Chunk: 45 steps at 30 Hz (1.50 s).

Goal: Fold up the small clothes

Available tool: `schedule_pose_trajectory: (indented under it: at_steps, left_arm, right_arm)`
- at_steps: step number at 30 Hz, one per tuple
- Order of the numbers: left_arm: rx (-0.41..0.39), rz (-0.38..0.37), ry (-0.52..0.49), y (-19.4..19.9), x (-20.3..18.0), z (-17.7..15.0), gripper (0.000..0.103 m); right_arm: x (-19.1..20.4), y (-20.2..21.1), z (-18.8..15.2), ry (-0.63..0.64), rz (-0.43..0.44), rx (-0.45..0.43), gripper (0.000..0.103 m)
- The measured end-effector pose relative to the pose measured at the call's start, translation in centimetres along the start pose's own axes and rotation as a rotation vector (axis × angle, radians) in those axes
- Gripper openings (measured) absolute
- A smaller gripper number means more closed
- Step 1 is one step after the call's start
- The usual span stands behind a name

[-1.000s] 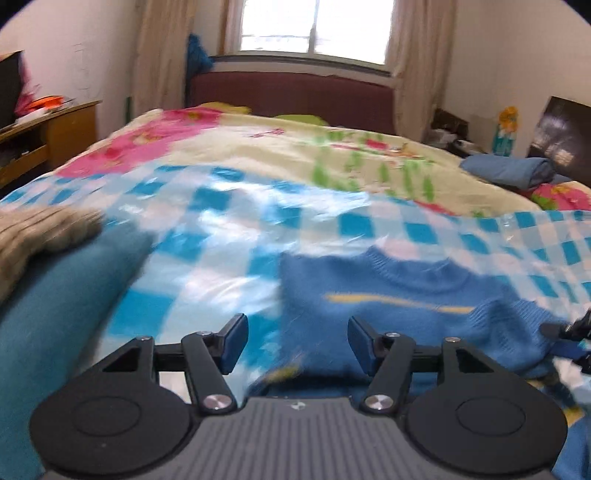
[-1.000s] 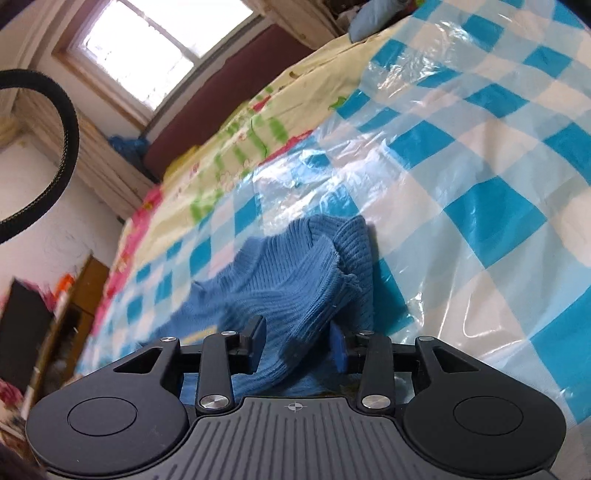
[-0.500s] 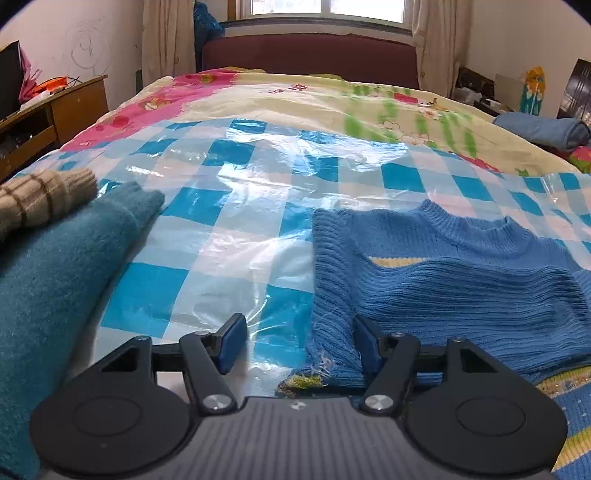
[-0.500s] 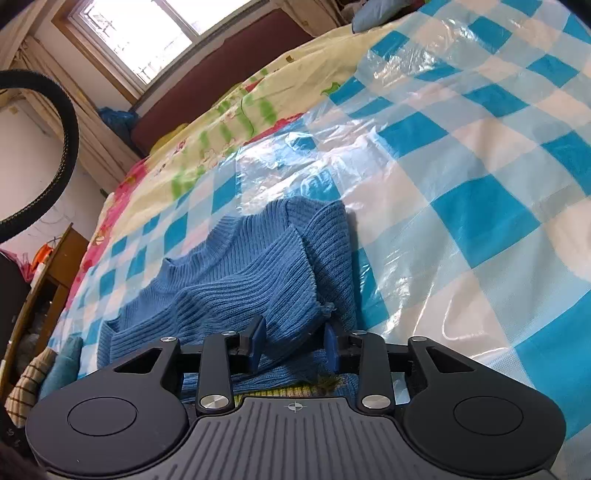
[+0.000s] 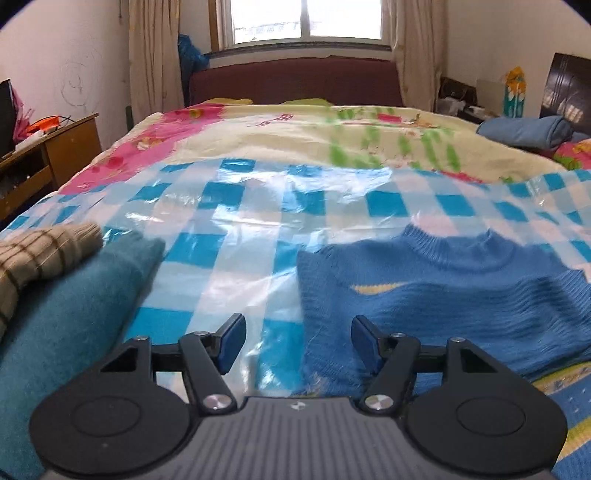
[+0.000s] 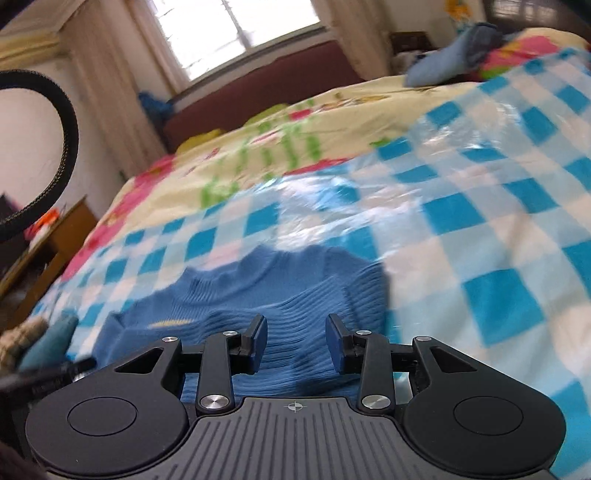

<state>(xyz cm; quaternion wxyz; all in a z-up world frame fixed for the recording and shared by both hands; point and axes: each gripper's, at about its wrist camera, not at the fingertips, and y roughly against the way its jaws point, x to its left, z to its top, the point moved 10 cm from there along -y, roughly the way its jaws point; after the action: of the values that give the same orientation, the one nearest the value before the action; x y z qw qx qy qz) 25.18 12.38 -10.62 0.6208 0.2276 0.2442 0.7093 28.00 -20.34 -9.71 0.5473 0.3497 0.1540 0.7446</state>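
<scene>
Two grippers hover over a bed (image 5: 258, 129) covered by a floral quilt, with a glossy blue-and-white checked plastic sheet (image 5: 240, 236) spread over its near half. A dark red headboard (image 5: 295, 85) stands under a curtained window (image 5: 306, 18); a wooden desk (image 5: 55, 147) lines the bed's left side, and a folded blue cloth (image 5: 524, 131) lies at the far right edge. A blue knitted sweater (image 5: 443, 295) lies flat on the checked sheet toward the near right, collar pointing to the headboard. A teal garment (image 5: 74, 314) with a beige plaid garment (image 5: 40, 254) on top sits at the near left edge. The left gripper (image 5: 297, 343) has its jaws spread wide and empty above the sweater's left hem. The right gripper (image 6: 295, 341) likewise has its jaws parted with nothing between them, above the ribbed sweater (image 6: 277, 295). Half a second earlier the right gripper pinched a fold of the sweater; that fold is now released and the garment lies flatter. The left gripper, then low at the hem, now sits higher.
</scene>
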Motion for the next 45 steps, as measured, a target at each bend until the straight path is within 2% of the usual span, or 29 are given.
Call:
schedule_pose_trajectory:
  at_steps: [2, 4, 5, 7, 9, 13, 16, 22, 26, 31, 35, 39, 41, 45]
  left_arm:
    - [0.051, 0.017, -0.020, -1.4, 0.1, -0.7, 0.068]
    - [0.110, 0.014, -0.018, -3.0, 0.7, -1.9, 0.073]
    - [0.107, -0.002, -0.003, -3.0, 0.9, -2.0, 0.073]
    - [0.105, -0.002, -0.003, -2.5, 1.1, -1.8, 0.073]
    - [0.104, -0.010, -0.007, -1.6, 1.1, -1.7, 0.073]
    - [0.110, -0.049, -0.027, 1.6, 1.7, -2.3, 0.072]
    - [0.142, -0.096, -0.003, 5.2, 2.4, -4.0, 0.072]
    - [0.205, -0.127, -0.023, 12.0, 2.7, -8.4, 0.072]
    - [0.257, -0.152, -0.033, 14.9, 2.1, -10.9, 0.072]
    - [0.283, -0.145, -0.038, 16.9, 2.3, -12.7, 0.072]
    - [0.321, -0.160, 0.017, 17.9, 3.0, -13.2, 0.072]
    - [0.351, -0.176, 0.011, 19.0, 2.6, -14.1, 0.072]
    - [0.358, -0.197, 0.026, 19.1, 2.2, -14.3, 0.062]
    - [0.351, -0.246, 0.055, 19.3, 1.3, -13.7, 0.053]
  right_arm:
    - [-0.9, -1.6, -0.7, -0.008, -0.035, 0.058, 0.028]
    - [-2.7, -2.7, -1.5, -0.046, -0.063, 0.098, 0.022]
    - [-3.3, -2.7, -1.4, -0.068, -0.057, 0.099, 0.018]
    - [-3.7, -2.4, -1.1, -0.092, -0.053, 0.108, 0.017]
    - [-3.3, -1.7, -0.9, -0.082, -0.048, 0.124, 0.026]
    - [-1.7, 2.0, -1.4, -0.017, 0.006, 0.152, 0.028]
    - [-1.1, 5.9, -3.3, 0.008, 0.045, 0.209, 0.031]
    - [-1.3, 12.5, -8.1, 0.040, 0.022, 0.331, 0.032]
    - [-1.5, 15.3, -11.1, 0.032, 0.002, 0.408, 0.034]
    - [-1.4, 16.4, -14.1, -0.026, 0.036, 0.489, 0.035]
    - [-0.8, 16.8, -14.8, -0.039, 0.071, 0.524, 0.036]
    - [-0.2, 17.2, -15.1, -0.027, 0.091, 0.538, 0.037]
    - [-0.3, 17.2, -15.1, -0.050, 0.101, 0.539, 0.037]
    - [-0.8, 17.3, -15.1, -0.116, 0.119, 0.541, 0.037]
